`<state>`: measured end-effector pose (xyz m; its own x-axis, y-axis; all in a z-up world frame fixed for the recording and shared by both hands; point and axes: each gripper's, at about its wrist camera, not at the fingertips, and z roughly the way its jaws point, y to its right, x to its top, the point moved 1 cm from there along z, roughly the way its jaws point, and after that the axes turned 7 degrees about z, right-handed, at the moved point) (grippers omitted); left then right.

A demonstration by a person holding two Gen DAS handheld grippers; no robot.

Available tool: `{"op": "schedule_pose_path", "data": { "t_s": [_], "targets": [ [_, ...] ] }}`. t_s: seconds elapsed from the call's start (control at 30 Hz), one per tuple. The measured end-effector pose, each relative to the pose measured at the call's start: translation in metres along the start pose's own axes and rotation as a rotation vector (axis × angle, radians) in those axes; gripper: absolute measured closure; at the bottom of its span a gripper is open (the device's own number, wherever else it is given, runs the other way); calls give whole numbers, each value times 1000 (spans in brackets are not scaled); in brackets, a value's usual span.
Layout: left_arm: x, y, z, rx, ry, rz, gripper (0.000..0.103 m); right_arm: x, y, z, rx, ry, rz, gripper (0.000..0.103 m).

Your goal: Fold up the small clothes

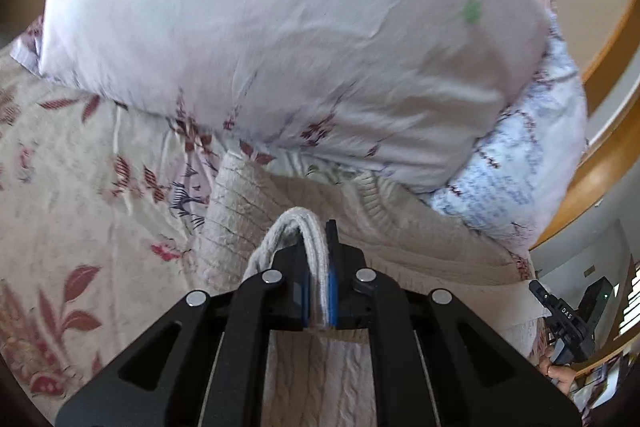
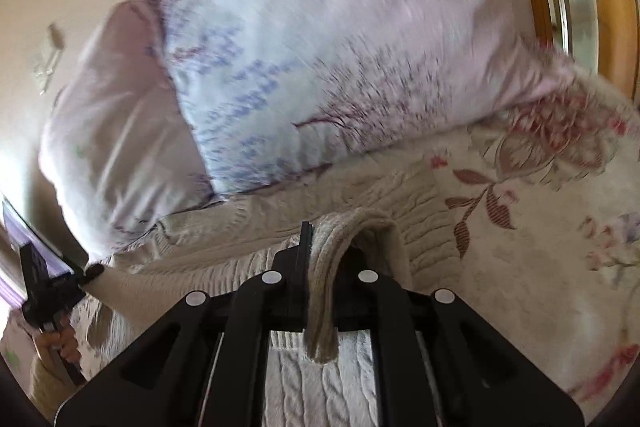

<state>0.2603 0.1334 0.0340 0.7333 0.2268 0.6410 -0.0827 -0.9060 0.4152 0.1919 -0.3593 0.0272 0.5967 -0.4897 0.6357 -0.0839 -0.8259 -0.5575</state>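
Note:
A cream cable-knit sweater (image 1: 256, 203) lies on the floral bedsheet, its far edge against the pillows. My left gripper (image 1: 318, 267) is shut on a ribbed edge of the sweater, pinched between the blue pads. My right gripper (image 2: 320, 267) is shut on another ribbed edge of the same sweater (image 2: 416, 203), which loops over the fingers. The right gripper also shows at the right edge of the left wrist view (image 1: 560, 311). The left gripper shows at the left edge of the right wrist view (image 2: 60, 287).
Two pale floral pillows (image 1: 280, 27) are stacked just beyond the sweater and also show in the right wrist view (image 2: 320, 47). A floral bedsheet (image 1: 60, 187) covers the bed. A wooden headboard (image 1: 612, 59) curves along the right.

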Motion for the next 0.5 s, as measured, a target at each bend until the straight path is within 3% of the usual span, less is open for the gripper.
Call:
{"op": "schedule_pose_path", "data": {
  "t_s": [0.17,0.27,0.33,0.37,0.4,0.43,0.5],
  "targets": [
    [4,-16,27,-38,-50,-83,96,11,6,26,0,-51,78,95],
    [5,-20,35,-56,-61,-109,92,18,7,37,19,-78,131,86],
    [8,-18,36,-88,-46,-109,74,23,7,39,43,-71,158,56],
    [9,-16,35,-105,-35,-107,68,26,6,39,61,-55,169,49],
    [11,-15,33,-118,-22,-104,53,28,4,37,74,-37,171,41],
    [13,-12,28,-127,-3,-98,43,30,2,34,78,-15,165,40],
    [15,-9,19,-120,29,-84,34,33,-3,26,76,11,142,40]
  ]
}}
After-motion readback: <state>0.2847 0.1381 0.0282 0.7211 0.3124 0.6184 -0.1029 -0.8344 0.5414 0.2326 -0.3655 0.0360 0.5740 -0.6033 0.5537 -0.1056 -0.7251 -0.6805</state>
